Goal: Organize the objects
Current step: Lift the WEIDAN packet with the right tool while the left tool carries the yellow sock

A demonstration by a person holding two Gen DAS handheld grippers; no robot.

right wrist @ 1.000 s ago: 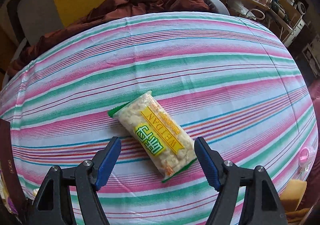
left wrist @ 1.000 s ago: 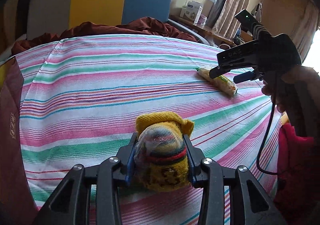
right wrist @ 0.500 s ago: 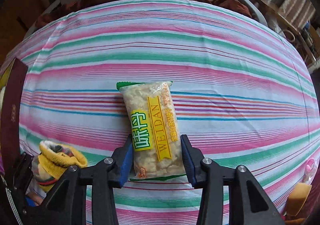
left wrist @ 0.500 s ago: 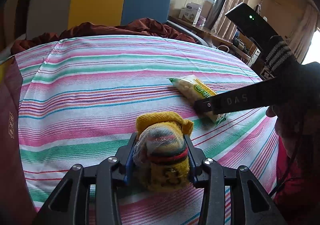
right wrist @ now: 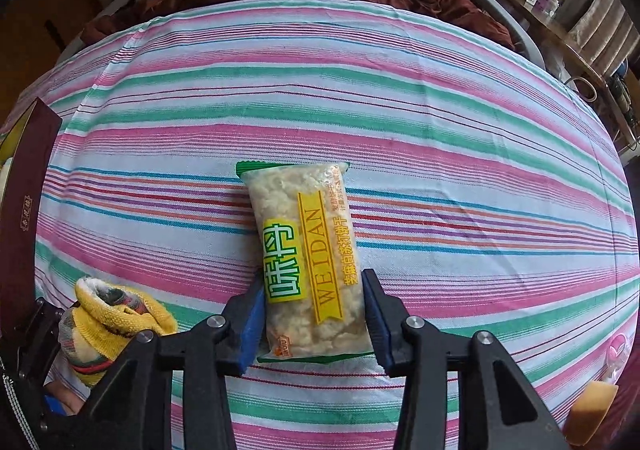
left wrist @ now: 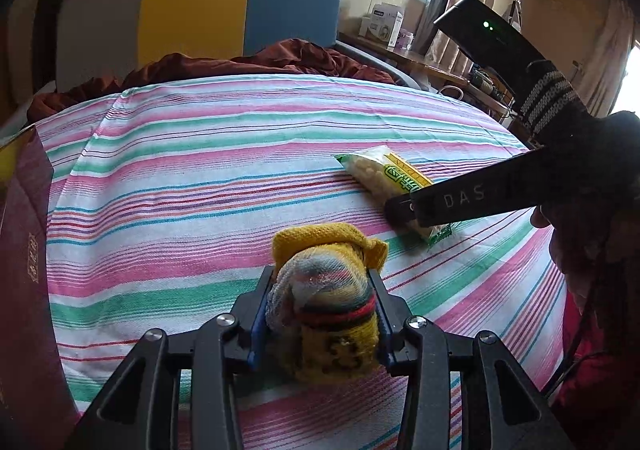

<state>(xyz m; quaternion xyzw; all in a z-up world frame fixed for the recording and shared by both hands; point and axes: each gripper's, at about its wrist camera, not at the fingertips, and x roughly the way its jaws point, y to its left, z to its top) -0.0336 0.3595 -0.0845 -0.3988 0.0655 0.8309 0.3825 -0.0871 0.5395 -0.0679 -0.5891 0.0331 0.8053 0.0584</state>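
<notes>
Right wrist view: the right claw [right wrist: 314, 314] has just been closing and now pinches the lower half of the snack packet [right wrist: 306, 254], which lies flat on the striped bed sheet [right wrist: 440, 154] at the frame's centre. At 8 o'clock, the left claw [left wrist: 320, 314] is clamped on the rolled yellow sock [left wrist: 328, 298], low over the sheet. Judged from this, both items are gripped but neither is stowed; the maroon box [right wrist: 28, 186] at 9 o'clock looks the likely destination, so lifting and placing remain.
</notes>
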